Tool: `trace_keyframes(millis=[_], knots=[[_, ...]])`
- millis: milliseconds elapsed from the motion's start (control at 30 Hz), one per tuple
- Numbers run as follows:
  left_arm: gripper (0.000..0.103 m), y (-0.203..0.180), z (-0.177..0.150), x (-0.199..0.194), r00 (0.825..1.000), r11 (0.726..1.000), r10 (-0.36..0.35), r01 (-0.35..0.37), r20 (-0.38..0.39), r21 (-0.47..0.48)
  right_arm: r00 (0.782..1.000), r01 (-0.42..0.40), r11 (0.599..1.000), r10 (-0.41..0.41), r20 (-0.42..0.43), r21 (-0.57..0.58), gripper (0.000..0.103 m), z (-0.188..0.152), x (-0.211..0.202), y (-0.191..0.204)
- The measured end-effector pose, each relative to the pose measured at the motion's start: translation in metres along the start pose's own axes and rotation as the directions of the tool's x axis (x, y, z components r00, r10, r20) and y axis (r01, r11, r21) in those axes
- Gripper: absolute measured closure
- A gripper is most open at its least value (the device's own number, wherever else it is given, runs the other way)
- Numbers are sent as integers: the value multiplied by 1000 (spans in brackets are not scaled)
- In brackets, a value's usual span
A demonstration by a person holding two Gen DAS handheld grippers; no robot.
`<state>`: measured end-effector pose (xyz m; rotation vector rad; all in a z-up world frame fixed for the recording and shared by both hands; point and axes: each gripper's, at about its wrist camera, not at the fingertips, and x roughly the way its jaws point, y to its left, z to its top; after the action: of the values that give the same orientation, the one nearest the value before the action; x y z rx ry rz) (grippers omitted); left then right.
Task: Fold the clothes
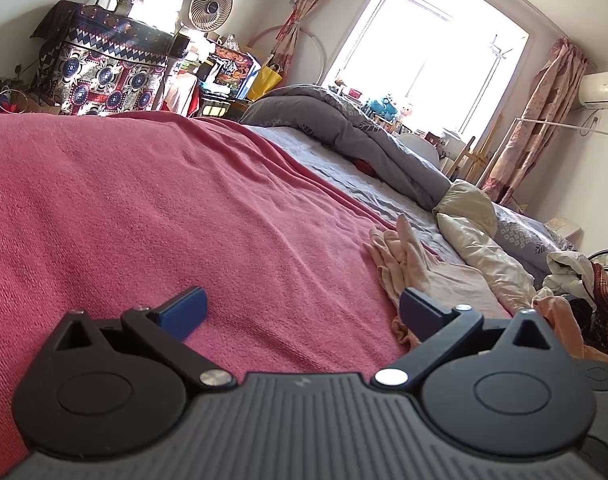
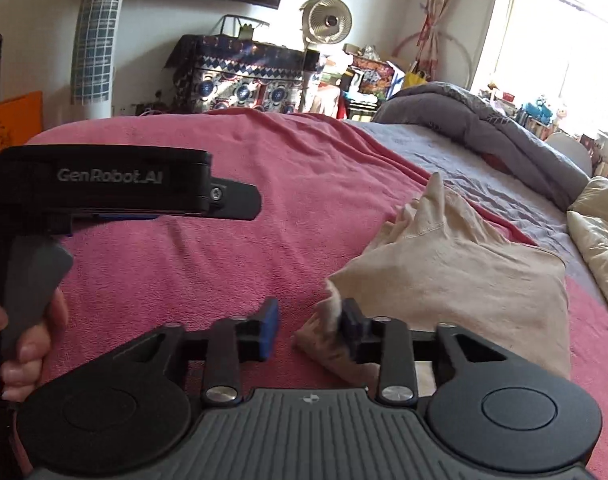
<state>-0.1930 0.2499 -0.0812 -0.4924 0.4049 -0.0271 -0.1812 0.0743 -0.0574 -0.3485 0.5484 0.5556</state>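
A pale beige garment (image 2: 464, 272) lies partly folded on the pink blanket (image 2: 223, 240), right of centre. One rumpled corner of it sits between the fingers of my right gripper (image 2: 310, 330), against the right pad (image 2: 350, 326) and clear of the blue left pad (image 2: 271, 332), so that gripper is open. In the left wrist view the same garment (image 1: 408, 256) lies ahead and to the right. My left gripper (image 1: 301, 308) stands wide open low over the blanket (image 1: 163, 220), with nothing between its fingers. Its black housing (image 2: 103, 178) shows at the left, its handle held by a hand (image 2: 27, 344).
A grey duvet (image 1: 364, 136) is heaped along the far side of the bed on a grey sheet (image 1: 324, 164). A cream pillow (image 1: 476, 232) and a pile of clothes (image 1: 576, 280) lie to the right. A fan (image 1: 209, 6) and a patterned cabinet cover (image 1: 103, 76) stand beyond the bed.
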Motion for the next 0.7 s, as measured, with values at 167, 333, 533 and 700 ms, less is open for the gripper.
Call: trace_keyframes(millis=[167, 333, 533, 700], knots=[[0, -5, 1, -6, 983, 984, -176, 177, 52, -17, 994, -69, 989, 57, 88, 133, 38, 1, -47, -39], [0, -63, -15, 4, 970, 923, -240, 240, -37, 301, 995, 78, 967, -92, 47, 244, 33, 44, -35, -119], [2, -68, -19, 35, 978, 956, -65, 117, -197, 269, 991, 42, 980, -17, -130, 193, 45, 102, 53, -136], [2, -66, -23, 33, 978, 953, -63, 119, -200, 280, 964, 92, 985, -52, -262, 144, 97, 112, 121, -116]])
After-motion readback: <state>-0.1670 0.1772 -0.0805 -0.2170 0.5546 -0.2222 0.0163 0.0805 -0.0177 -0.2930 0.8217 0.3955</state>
